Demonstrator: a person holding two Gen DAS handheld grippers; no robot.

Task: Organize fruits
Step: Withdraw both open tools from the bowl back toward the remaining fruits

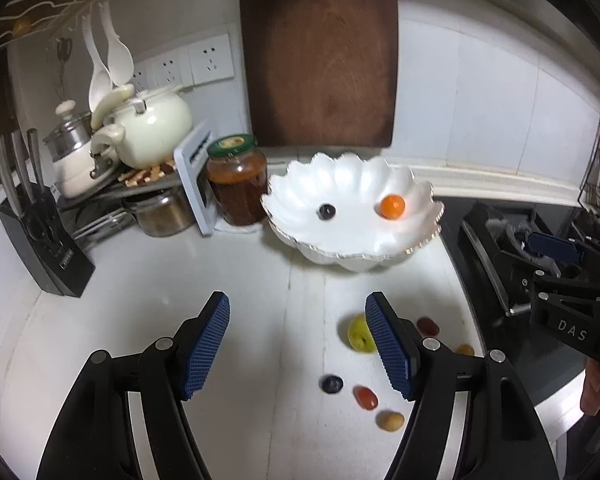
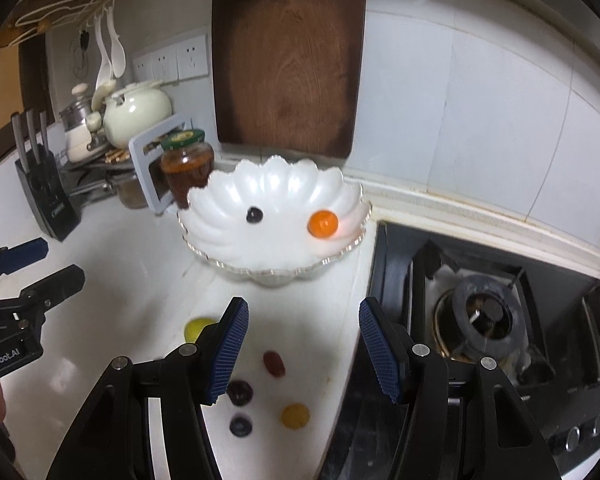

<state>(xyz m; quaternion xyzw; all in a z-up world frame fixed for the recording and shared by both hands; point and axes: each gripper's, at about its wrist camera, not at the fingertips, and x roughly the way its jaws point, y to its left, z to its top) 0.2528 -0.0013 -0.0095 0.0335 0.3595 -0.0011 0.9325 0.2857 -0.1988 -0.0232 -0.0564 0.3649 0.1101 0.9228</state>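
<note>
A white scalloped bowl (image 1: 416, 196) (image 2: 220, 196) stands on the white counter and holds an orange fruit (image 1: 392, 206) (image 2: 323, 223) and a dark berry (image 1: 327, 211) (image 2: 254, 215). Several small fruits lie loose in front of it: a green one (image 1: 358, 334) (image 2: 196, 328), red ones (image 1: 366, 397) (image 2: 274, 363), dark ones (image 1: 332, 384) (image 2: 240, 393) and yellow ones (image 1: 390, 421) (image 2: 295, 415). My left gripper (image 1: 298, 346) is open and empty above the counter, left of the loose fruits. My right gripper (image 2: 304, 350) is open and empty above them.
A brown cutting board (image 1: 318, 56) leans on the tiled wall behind the bowl. A jar (image 1: 238, 180), a white rack, pots and a knife block (image 1: 40, 240) stand at the left. A gas stove (image 2: 480, 320) lies at the right of the counter.
</note>
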